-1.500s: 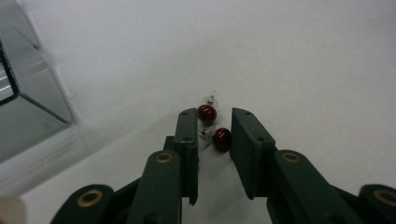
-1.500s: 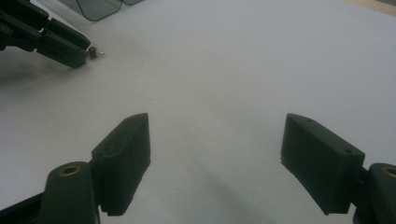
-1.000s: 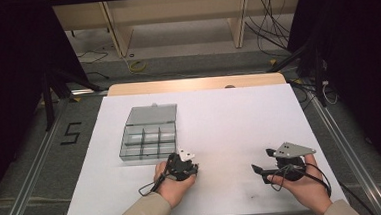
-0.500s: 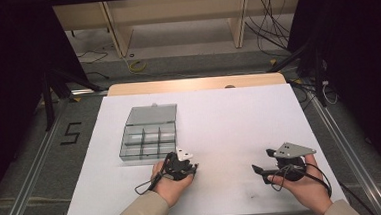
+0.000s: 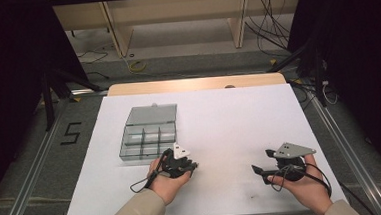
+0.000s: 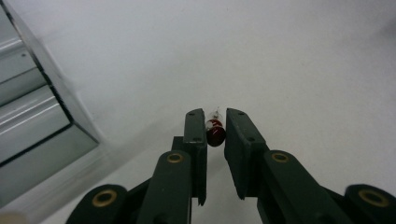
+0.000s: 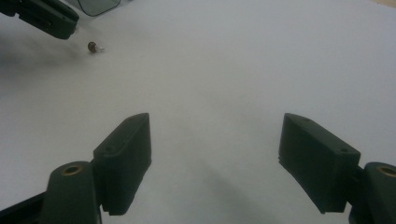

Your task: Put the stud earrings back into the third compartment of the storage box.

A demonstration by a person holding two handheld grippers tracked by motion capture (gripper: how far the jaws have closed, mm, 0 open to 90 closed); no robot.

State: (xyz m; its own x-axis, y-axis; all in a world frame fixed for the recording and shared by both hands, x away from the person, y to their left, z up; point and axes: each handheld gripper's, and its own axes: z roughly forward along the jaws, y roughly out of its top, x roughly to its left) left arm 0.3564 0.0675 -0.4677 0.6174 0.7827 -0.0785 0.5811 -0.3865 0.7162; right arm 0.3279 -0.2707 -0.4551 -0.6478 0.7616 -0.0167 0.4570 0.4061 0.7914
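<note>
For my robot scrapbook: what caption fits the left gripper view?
Left gripper fingers pinching a tiny red bead beside a clear box.

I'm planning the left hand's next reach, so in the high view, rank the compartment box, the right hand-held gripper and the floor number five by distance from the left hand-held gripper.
1. Compartment box, just beyond the left hand-held gripper.
2. Right hand-held gripper, across the white sheet to its right.
3. Number five, on the floor left of the table.

A white sheet (image 5: 230, 130) covered the table. Beyond the sheet's far edge showed a strip of wooden tabletop (image 5: 197, 84). Left of the sheet, a "5" mark (image 5: 71, 133) lay on the floor.
</note>
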